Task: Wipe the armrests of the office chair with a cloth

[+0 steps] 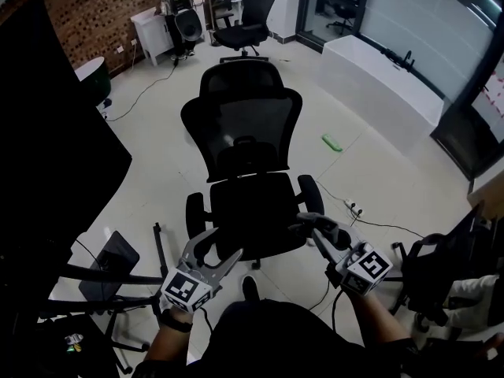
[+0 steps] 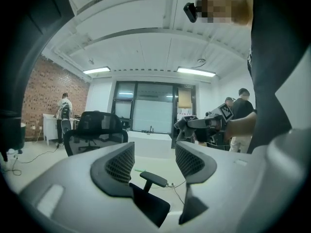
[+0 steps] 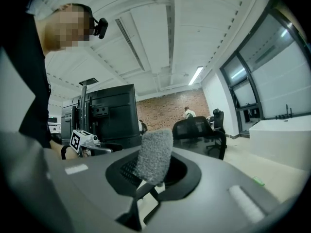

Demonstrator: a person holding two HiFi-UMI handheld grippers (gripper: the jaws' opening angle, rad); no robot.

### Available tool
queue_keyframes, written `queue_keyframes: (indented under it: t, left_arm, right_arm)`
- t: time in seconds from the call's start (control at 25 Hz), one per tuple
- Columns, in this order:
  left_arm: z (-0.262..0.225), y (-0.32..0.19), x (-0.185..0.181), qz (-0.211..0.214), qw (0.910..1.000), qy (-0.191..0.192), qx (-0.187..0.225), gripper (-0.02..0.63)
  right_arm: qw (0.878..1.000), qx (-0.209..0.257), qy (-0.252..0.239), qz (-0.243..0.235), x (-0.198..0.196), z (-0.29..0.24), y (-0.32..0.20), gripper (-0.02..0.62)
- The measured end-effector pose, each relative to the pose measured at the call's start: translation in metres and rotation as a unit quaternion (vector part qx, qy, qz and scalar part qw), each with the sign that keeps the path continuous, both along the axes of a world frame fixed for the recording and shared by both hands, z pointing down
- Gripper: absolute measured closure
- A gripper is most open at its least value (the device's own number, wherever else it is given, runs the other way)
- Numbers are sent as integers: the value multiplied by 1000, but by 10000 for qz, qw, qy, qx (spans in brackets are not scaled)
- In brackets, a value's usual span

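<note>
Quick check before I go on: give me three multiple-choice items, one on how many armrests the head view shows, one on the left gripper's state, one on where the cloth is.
1. How many armrests of the office chair show in the head view? A none; B one; C two.
2. The left gripper is: A open, nothing held; B shut, nothing held; C shut on an armrest.
3. Where is the cloth? A in the left gripper; B in the right gripper; C draped over an armrest.
Answers: C, one shows on each side of the chair; A, its jaws stand apart with nothing between them; B, the right gripper view shows its jaws clamping the grey cloth.
</note>
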State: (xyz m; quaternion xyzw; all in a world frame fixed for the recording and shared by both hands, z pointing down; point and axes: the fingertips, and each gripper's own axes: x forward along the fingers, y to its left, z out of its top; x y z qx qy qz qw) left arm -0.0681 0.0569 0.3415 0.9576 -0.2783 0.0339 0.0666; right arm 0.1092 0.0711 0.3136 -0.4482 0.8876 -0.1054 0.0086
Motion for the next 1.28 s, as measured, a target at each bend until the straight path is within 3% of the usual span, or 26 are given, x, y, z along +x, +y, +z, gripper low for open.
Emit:
queue_keyframes:
  t: [0.32, 0.84, 1.28]
  left_arm:
    - [8, -63, -11, 216, 9997, -44, -94, 319]
    - [23, -125, 16, 5, 9995, -98, -308, 319]
    - [61, -178, 59, 9, 9974, -262, -677, 317]
  right_arm:
    - [9990, 43, 12, 451, 4, 0, -70, 546]
    - [9999, -152, 6, 80, 9, 24, -146, 546]
    - [9974, -668, 246, 83, 57, 88, -216, 546]
